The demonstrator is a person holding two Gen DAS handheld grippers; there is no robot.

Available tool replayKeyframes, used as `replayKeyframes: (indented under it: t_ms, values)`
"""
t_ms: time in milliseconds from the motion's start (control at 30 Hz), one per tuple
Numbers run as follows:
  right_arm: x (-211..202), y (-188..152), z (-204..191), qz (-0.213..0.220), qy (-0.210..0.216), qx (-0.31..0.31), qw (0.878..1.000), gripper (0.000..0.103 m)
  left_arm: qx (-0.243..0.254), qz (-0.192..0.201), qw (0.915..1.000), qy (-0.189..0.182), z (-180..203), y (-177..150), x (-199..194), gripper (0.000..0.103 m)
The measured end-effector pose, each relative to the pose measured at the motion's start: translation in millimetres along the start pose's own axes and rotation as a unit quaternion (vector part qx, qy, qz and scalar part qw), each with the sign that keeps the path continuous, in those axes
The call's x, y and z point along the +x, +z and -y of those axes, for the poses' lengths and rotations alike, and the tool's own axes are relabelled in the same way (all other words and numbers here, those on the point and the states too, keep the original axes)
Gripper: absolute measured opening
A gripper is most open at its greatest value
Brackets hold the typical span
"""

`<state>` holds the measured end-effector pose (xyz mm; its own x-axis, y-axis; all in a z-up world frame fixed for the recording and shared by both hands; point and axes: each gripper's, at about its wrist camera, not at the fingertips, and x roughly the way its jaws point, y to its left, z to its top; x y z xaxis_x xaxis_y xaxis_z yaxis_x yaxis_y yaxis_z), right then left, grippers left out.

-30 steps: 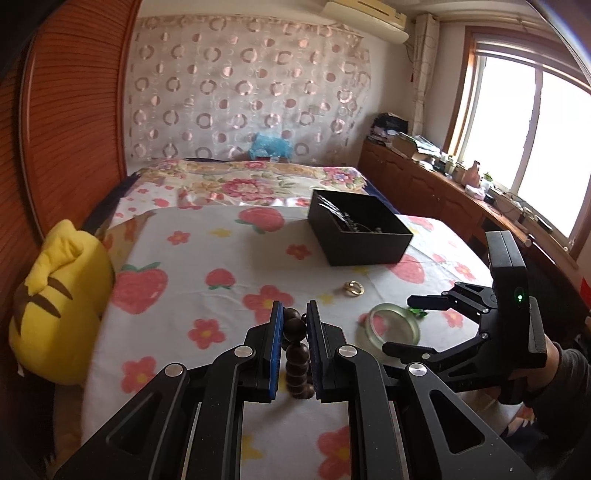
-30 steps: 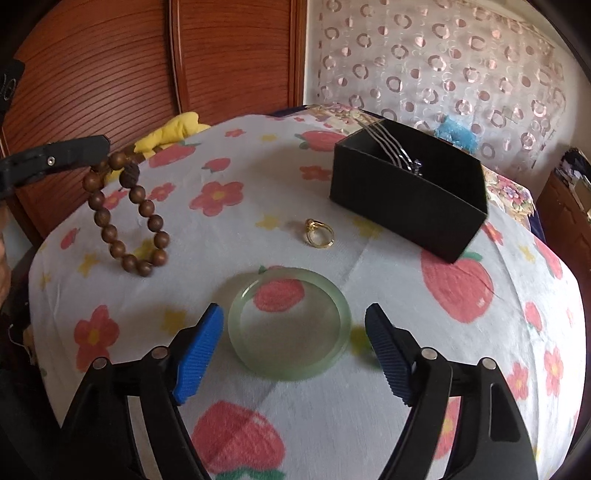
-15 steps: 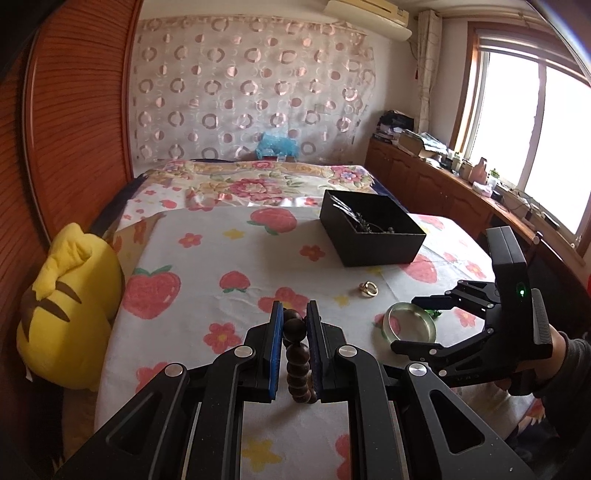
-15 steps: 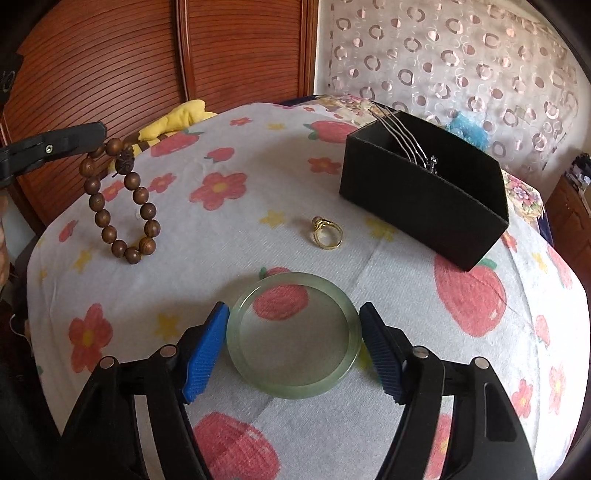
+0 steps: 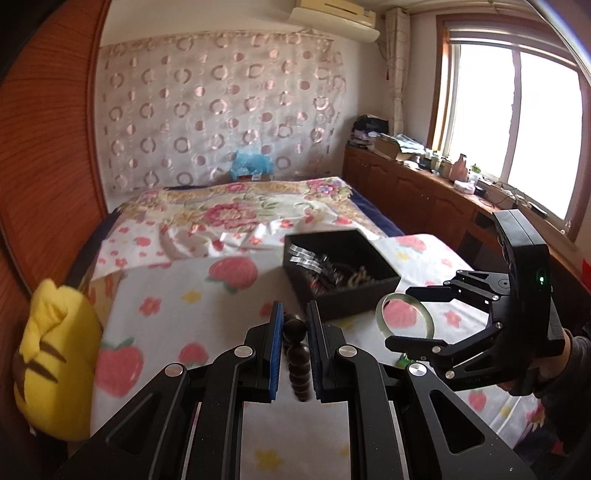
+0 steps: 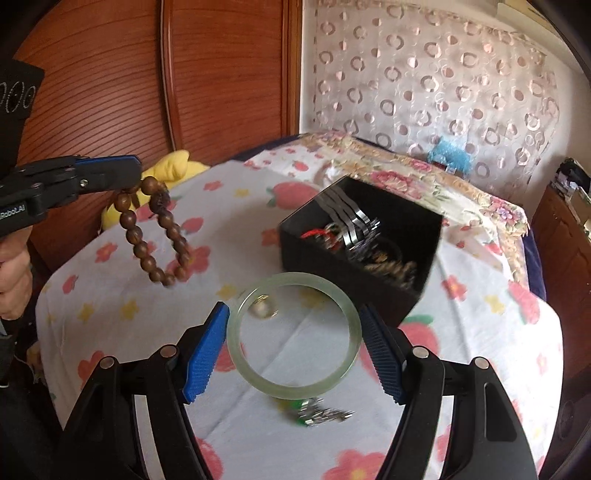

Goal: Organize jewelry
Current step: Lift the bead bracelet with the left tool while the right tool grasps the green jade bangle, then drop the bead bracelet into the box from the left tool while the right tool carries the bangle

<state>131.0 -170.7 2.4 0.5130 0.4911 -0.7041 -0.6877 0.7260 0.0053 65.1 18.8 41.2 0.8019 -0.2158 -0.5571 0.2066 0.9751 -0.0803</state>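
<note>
Jewelry half-sorted: bead bracelet (image 6: 155,232) pinched in left gripper (image 5: 291,347), jade bangle (image 6: 293,336) clamped across widely spread right gripper (image 6: 293,352), both lifted; gold ring (image 6: 264,308) left at 12 o'clock of the bangle, black box (image 6: 354,254) already stocked.

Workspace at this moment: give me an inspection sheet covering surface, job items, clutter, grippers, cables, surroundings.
Surface: bed under a strawberry-and-flower sheet.
Job's things: black box open, already holding jewelry; wooden bead bracelet hanging in the air; green bangle lifted off the sheet; gold ring and a small green-and-silver piece lying on the sheet.
Clutter: yellow plush at the bed's edge.
Grippers: left gripper shut on a bead of the bracelet; right gripper holds the bangle across its width, pads on its outer rim.
Cables: some on the window ledge; none on the bed.
Surroundings: wooden headboard, patterned curtain, window, air conditioner.
</note>
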Motion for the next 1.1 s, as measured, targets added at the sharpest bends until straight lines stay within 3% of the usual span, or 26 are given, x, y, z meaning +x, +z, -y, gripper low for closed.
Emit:
replayKeyframes:
  t_ms: [433,500,567,733,867,933,1000,1100]
  values:
    - [-2,8,77,0.025,-0.037,0.049,0.998,0.075,0.048,0.024,0.9983,-0.025,38,66,39,0.009]
    - [0,6,84,0.025,-0.038,0.052,0.998,0.075,0.052,0.023,0.9979,-0.030,43,75,48,0.000]
    - [1,5,86,0.024,-0.040,0.052,0.998,0.075,0.052,0.021,0.9980,-0.030,45,77,53,0.000]
    - [2,-1,88,0.025,-0.035,0.052,0.998,0.075,0.048,-0.026,0.9984,-0.013,32,48,71,0.000]
    - [7,-6,87,0.023,-0.026,0.053,0.998,0.075,0.006,-0.106,0.9943,0.010,-1,4,100,0.000]
    - [9,-8,84,0.022,-0.025,0.051,0.998,0.075,-0.003,-0.130,0.9915,0.008,-6,-8,108,0.006]
    - [12,-9,80,0.019,-0.025,0.046,0.998,0.075,0.000,-0.145,0.9893,0.011,-6,-20,114,0.026]
    - [12,-9,78,0.018,-0.025,0.044,0.999,0.075,0.005,-0.162,0.9868,0.010,-2,-28,124,0.028]
